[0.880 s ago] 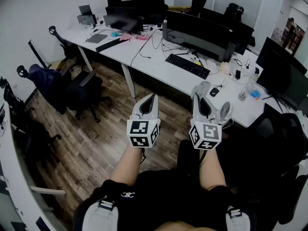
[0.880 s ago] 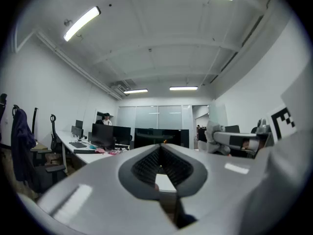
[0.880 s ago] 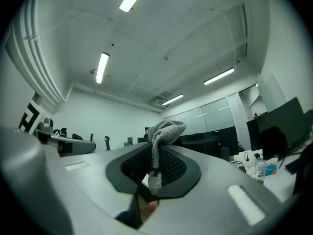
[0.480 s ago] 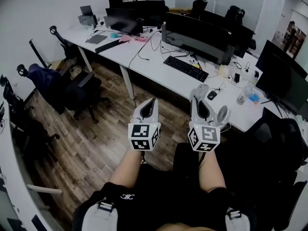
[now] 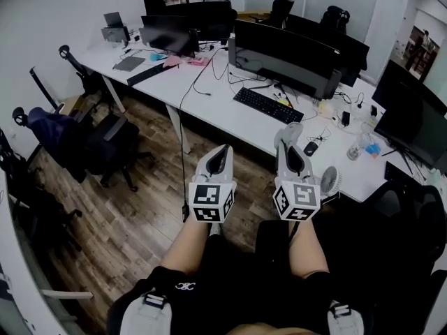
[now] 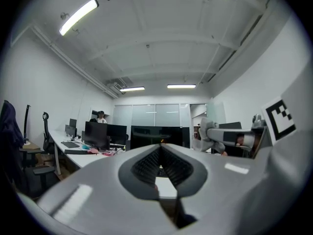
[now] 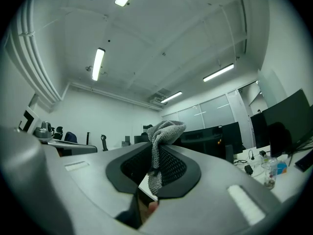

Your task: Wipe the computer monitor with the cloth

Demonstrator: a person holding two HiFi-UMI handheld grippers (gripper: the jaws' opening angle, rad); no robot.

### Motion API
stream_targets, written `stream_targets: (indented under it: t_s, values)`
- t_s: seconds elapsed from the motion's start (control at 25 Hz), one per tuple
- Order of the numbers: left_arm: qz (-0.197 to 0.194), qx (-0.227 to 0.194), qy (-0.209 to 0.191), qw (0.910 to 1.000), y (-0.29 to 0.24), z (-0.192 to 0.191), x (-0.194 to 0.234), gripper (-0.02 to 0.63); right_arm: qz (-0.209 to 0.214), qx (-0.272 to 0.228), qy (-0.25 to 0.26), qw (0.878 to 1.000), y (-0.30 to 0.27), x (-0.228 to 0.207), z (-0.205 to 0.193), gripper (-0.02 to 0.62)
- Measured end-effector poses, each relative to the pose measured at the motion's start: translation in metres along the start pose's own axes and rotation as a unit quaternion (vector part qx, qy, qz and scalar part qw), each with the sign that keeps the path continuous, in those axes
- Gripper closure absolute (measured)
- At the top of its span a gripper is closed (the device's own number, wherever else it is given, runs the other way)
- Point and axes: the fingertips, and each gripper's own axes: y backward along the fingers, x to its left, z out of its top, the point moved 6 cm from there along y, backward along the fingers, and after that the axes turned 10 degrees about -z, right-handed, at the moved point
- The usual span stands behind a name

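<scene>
Right claw (image 7: 157, 148) is clenched on a grey knitted cloth (image 7: 165, 129), a bunched fold of it standing up out of the closed tips and a strip hanging down between the ribbed pads. Left claw (image 6: 160, 147) is closed on nothing, its jaws meeting at the tip. Both are held low in front of the person, short of the long white counter (image 5: 230, 114), and well apart from the wide black curved computer monitor (image 5: 286, 51) at its far side.

Judging by this, the approach is in hand and no wiping has begun. The next move calls for reaching the right claw up and forward over the flat black keyboard (image 5: 267, 105) and the loose cables, then laying the cloth's free fold against the screen.

Several dark screens stand on the counter, so which one is meant is unclear. From the head view the cloth cannot be picked out, and no dirt shows on the glass.
</scene>
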Motion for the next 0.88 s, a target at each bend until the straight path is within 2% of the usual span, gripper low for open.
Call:
stream_targets:
  t_s: [0.2, 0.44, 0.6, 0.88]
  values:
    - [-0.017, 0.002, 0.010, 0.9998, -0.042, 0.000, 0.063, 0.556, -0.010, -0.001, 0.002, 1.000, -0.068, 0.025, -0.011, 0.563]
    - [-0.042, 0.004, 0.045, 0.9981, -0.092, 0.013, 0.143, 0.557, -0.031, -0.007, 0.018, 0.999, -0.148, 0.057, -0.013, 0.563]
    - [-0.044, 0.004, 0.019, 0.9989, -0.117, 0.019, 0.191, 0.557, -0.042, -0.004, 0.022, 0.999, -0.195, 0.076, -0.020, 0.563]
    - [-0.062, 0.010, 0.015, 0.9979, -0.151, 0.016, 0.247, 0.557, -0.058, -0.007, 0.020, 0.998, -0.249, 0.102, -0.027, 0.563]
